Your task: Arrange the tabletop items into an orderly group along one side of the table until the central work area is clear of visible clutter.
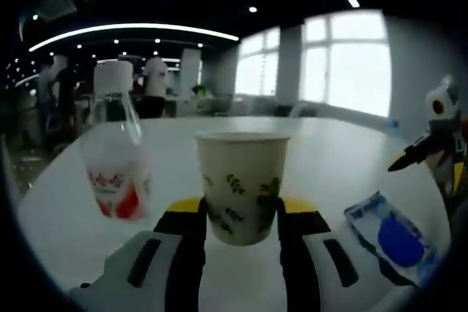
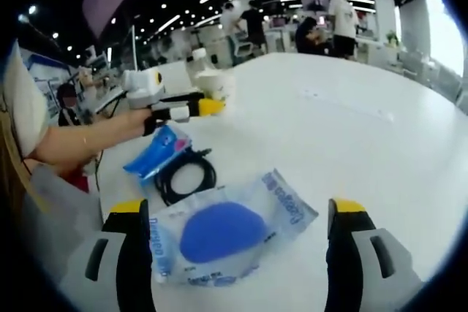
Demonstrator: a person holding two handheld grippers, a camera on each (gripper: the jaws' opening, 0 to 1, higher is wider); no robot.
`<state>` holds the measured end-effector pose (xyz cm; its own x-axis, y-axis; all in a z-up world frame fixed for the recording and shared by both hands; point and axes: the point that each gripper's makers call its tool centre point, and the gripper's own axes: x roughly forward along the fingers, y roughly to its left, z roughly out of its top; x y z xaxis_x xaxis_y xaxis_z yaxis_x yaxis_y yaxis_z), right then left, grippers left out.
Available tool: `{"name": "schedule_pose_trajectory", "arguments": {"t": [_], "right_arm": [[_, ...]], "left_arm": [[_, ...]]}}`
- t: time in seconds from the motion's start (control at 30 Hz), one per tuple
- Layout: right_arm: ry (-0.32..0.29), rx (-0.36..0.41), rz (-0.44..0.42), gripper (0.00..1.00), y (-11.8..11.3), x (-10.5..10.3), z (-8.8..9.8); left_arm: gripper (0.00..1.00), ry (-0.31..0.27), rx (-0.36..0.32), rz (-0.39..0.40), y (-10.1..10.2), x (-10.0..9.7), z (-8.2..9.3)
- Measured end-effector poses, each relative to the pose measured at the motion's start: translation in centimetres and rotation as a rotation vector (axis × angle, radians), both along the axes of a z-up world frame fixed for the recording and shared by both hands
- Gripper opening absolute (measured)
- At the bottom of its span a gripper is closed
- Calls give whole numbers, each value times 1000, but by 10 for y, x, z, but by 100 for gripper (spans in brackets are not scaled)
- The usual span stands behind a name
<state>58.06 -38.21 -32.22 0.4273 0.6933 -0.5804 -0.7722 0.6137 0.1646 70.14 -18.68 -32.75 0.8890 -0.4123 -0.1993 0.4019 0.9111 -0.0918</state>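
In the left gripper view, the left tool [image 1: 241, 228] grips a paper cup [image 1: 242, 186] between its yellow-tipped jaws, which press on the cup's lower sides. The cup stands upright, mouth up, its long axis vertical, with a green leaf print on the wall. Whether its base touches the white counter [image 1: 344, 151] or hangs just above it cannot be told. Just to the cup's left stands a clear bottle [image 1: 115, 153] with a white cap and red label, upright and apart from the cup. To the right lies a flat clear packet [image 1: 391, 237] with a blue disc inside, and a toy figure [image 1: 439, 140] stands at the far right edge.

In the right gripper view, the right tool [image 2: 238, 235] is spread wide, with the packet [image 2: 227, 235] lying flat on the counter between its jaws, its long axis running across the view. Beyond it lie a coiled black cable [image 2: 186, 177] and a blue pouch [image 2: 157, 150], touching each other. Farther off, a hand [image 2: 135, 123] holds the left tool around the cup [image 2: 216, 85] near the counter's far left edge.
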Motion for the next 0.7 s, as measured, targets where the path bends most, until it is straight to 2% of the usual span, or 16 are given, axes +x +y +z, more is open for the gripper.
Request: {"name": "schedule_pose_trajectory", "arguments": {"t": [0.7], "right_arm": [[15,-18,-10,99,-6,0,-7]], "left_arm": [[36,14,1,84,8,30,-18]]}}
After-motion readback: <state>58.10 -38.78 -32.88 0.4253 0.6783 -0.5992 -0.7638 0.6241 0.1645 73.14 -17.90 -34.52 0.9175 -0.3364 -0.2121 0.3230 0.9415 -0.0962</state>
